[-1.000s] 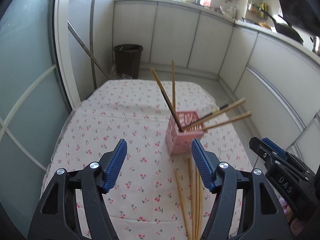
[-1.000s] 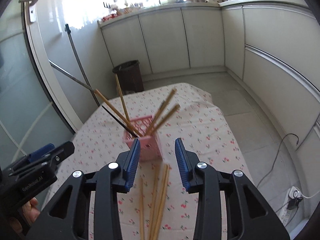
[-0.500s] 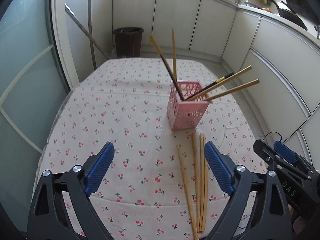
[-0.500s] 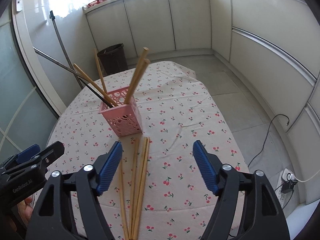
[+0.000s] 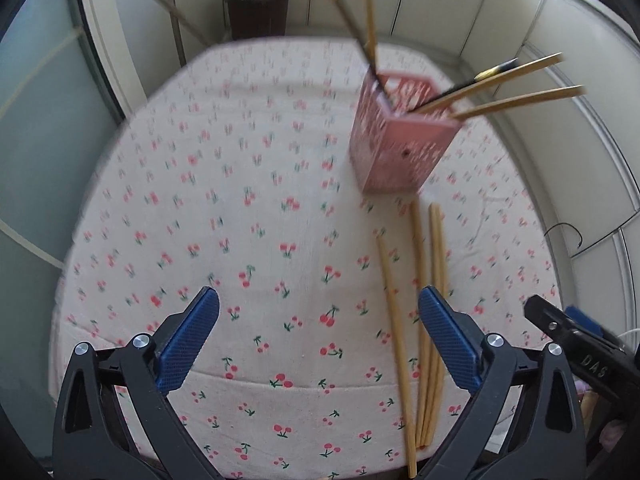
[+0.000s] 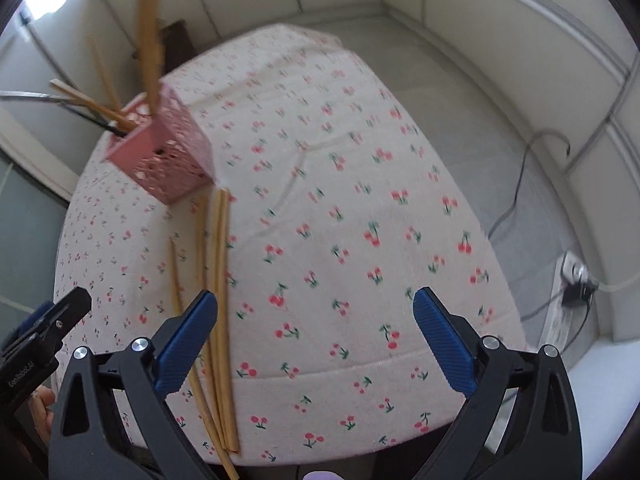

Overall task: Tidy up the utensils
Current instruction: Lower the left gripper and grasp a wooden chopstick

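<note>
Two grippers: both are seen held above the near edge of the table, with nothing between the fingers.
Left gripper (image 5: 319, 334): the blue-padded fingers are spread wide apart over the cherry-print tablecloth (image 5: 248, 216); its right pad is seen above the near ends of the loose chopsticks.
Right gripper (image 6: 316, 336): the fingers are likewise held wide apart; its left pad (image 6: 186, 346) is seen over the loose chopsticks, the rest of the gap over bare cloth.
Loose chopsticks (image 5: 430, 320): several light wooden sticks are laid flat on the cloth, roughly parallel, pointing from the near table edge toward the basket; one is set slightly apart to the left of the others. The exact count cannot be told because of overlap and blur.
Pink basket (image 5: 394, 148): a square perforated holder is stood on the cloth just beyond the far tips of the loose sticks.
Chopsticks in basket (image 5: 516, 100): several sticks are leaned out of it in different directions, one dark stick among them.
Trash bin (image 5: 258, 12): placed on the floor beyond the table, by the cabinets.
Cable (image 6: 520, 184): trailed across the floor to a socket strip at the right.
</note>
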Demonstrator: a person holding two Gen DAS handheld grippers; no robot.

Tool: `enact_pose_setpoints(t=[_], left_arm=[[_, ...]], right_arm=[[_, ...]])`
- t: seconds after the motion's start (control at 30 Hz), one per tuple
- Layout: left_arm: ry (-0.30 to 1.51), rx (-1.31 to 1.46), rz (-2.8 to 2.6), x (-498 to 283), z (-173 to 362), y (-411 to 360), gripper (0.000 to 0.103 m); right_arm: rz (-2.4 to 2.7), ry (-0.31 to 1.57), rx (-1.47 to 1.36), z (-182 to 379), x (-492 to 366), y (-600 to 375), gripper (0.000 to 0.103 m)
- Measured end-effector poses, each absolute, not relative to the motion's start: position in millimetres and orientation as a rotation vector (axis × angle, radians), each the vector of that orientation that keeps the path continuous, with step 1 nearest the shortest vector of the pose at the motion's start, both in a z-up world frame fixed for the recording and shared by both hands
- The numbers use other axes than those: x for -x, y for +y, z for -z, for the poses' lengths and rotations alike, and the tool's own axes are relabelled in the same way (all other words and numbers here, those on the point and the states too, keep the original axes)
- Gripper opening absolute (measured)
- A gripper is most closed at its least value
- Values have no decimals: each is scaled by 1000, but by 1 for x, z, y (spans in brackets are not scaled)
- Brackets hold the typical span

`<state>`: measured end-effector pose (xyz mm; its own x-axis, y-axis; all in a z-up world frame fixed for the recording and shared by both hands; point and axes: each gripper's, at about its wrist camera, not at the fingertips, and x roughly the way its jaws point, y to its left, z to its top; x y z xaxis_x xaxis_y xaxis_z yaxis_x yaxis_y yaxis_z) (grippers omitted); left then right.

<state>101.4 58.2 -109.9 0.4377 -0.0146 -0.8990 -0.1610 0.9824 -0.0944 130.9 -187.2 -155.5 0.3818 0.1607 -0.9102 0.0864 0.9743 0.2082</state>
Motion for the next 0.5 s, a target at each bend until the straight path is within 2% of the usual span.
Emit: enact_pose_setpoints(t=[0.1,0.37,0.47,0.5], left_arm=[[1202,294,-83,-117,131,71,96],[1276,426,-76,-147,159,56,92],[1281,412,-110,-156,167,50,86],[1277,393,-121,-159,169,46,80]], right_arm=[[1,1247,-349,172,-135,-206,96],[36,1288,-553,184,-134,-237,96],[32,1294,-599,184,-135,-243,96],[30,1295,-614,184,-136,-244,96]])
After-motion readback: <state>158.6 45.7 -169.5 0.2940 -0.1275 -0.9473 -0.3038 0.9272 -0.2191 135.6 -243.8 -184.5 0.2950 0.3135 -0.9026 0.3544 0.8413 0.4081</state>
